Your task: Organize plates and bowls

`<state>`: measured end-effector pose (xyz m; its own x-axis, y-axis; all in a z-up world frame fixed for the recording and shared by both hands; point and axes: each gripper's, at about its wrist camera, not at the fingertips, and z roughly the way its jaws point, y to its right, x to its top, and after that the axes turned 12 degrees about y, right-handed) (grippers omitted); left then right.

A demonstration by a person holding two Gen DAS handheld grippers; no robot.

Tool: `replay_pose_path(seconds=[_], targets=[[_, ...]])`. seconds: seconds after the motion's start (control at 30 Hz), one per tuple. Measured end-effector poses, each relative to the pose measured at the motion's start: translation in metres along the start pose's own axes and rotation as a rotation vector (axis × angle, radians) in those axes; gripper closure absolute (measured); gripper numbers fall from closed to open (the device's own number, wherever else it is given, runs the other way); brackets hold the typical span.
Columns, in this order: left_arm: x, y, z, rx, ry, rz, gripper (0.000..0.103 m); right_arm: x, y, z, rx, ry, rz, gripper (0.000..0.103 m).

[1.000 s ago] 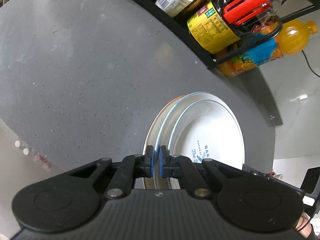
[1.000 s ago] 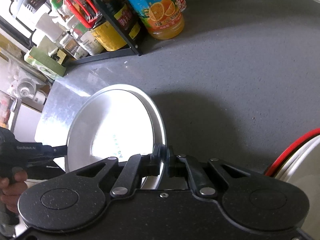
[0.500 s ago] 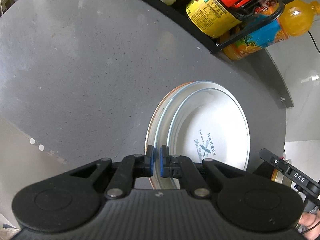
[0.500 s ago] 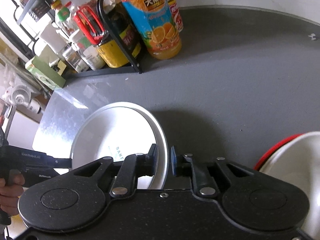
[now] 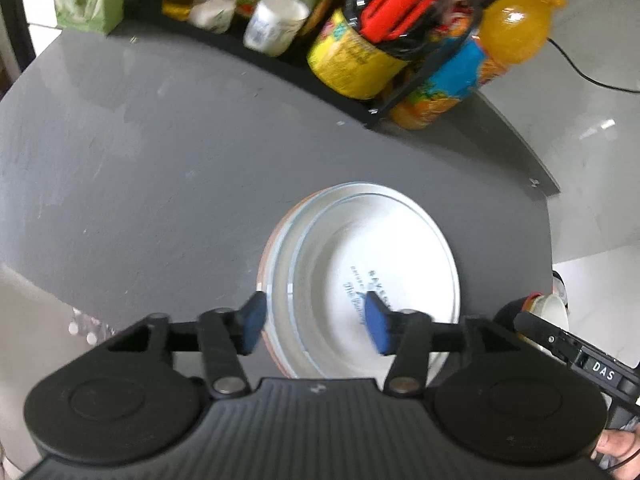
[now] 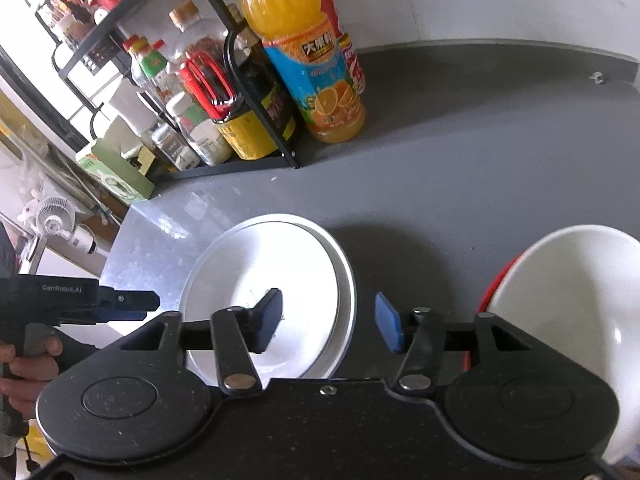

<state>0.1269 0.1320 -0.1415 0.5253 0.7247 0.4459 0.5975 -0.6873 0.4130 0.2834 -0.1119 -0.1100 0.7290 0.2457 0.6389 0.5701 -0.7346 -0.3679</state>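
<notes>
Left wrist view is showing the left gripper (image 5: 316, 328) with its jaws spread wide apart, gripping nothing; its blue pads are sitting on either side of the near rim of a stack of white plates (image 5: 404, 256). The stack is lying flat on the grey surface (image 5: 160, 168), the top plate carrying small printed lettering in its well, with a plate edged in orange showing underneath at the left edge. Beyond the stack, a black wire rack (image 5: 420, 76) is holding jars and bottles, and an orange juice bottle (image 5: 480, 60) is standing just beside it.

From the right wrist view, the right gripper (image 6: 330, 322) is also standing with jaws wide apart and holding nothing, one pad over the well of the plates (image 6: 264, 264) and the other just outside their right rim. A white bowl (image 6: 568, 300) with a red rim behind it is sitting well to the right on the same surface (image 6: 480, 160). At the left edge a hand (image 6: 20, 364) is holding the handle of the other gripper.
</notes>
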Motion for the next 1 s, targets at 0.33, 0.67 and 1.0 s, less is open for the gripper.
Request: replay_pose_path(seconds=[0.33,0.67,1.0], targets=[[-0.012,0.059,0.000,-0.103,0.002,0.121,0.021,-0.006,0.016,-0.062,-0.058,0.085,0.066,0.017],[-0.032,0.134,0.010,-0.185,-0.022,0.243,0.019,-0.012,0.059,-0.102,-0.124,0.133,0.121,0.009],[-0.052,0.198,0.034,-0.202,-0.053,0.293,0.019,-0.016,0.115,-0.122,-0.168,0.150,0.187,0.008]])
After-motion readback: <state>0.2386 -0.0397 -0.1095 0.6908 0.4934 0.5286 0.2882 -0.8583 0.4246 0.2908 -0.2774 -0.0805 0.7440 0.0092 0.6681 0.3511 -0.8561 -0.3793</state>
